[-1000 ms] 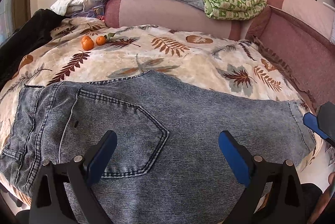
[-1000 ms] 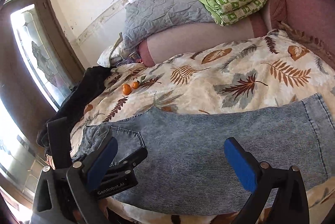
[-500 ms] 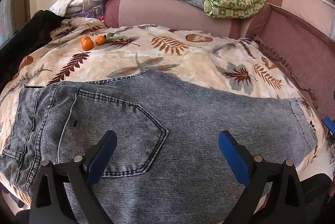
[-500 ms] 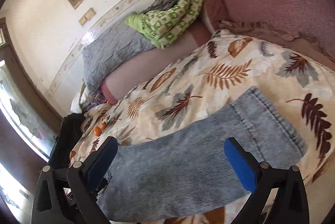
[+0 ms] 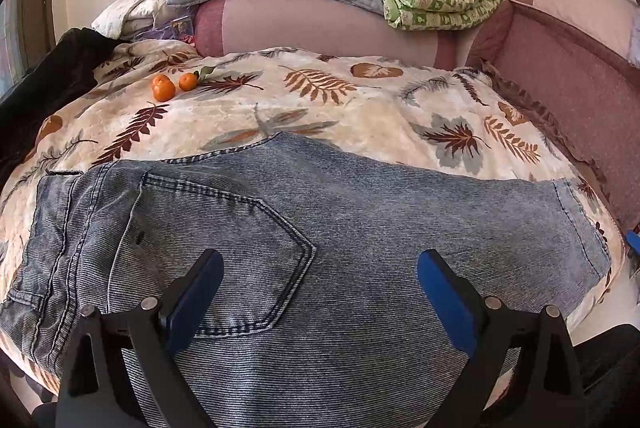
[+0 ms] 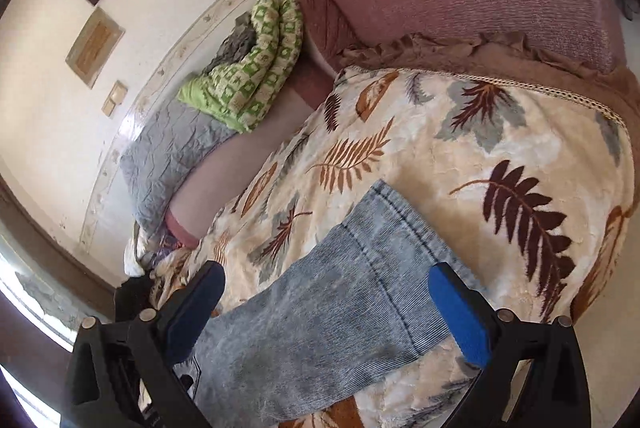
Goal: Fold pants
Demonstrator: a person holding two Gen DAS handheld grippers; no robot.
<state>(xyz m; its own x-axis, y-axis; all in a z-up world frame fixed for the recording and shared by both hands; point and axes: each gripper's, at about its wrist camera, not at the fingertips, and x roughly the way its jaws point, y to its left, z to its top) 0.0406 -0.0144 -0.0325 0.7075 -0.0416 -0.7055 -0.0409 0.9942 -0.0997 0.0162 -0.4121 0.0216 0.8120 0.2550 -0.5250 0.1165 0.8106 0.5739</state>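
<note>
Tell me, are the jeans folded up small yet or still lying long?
Still lying long. The jeans stretch flat across the leaf blanket, waistband at one end, leg hem at the other. Neither gripper holds them.

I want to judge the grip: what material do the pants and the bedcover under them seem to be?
The pants look like washed blue denim: fine ribbed weave, faded patches, stitched pocket seams. The bedcover seems a plush, soft fleece with a printed leaf pattern and a slight sheen; the exact fibre cannot be told.

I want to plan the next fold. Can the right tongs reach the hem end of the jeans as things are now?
Probably yes. The right tongs are open and empty, just above the jeans near the hem. Nothing lies on that end, only the leaf-print blanket around it.
</note>
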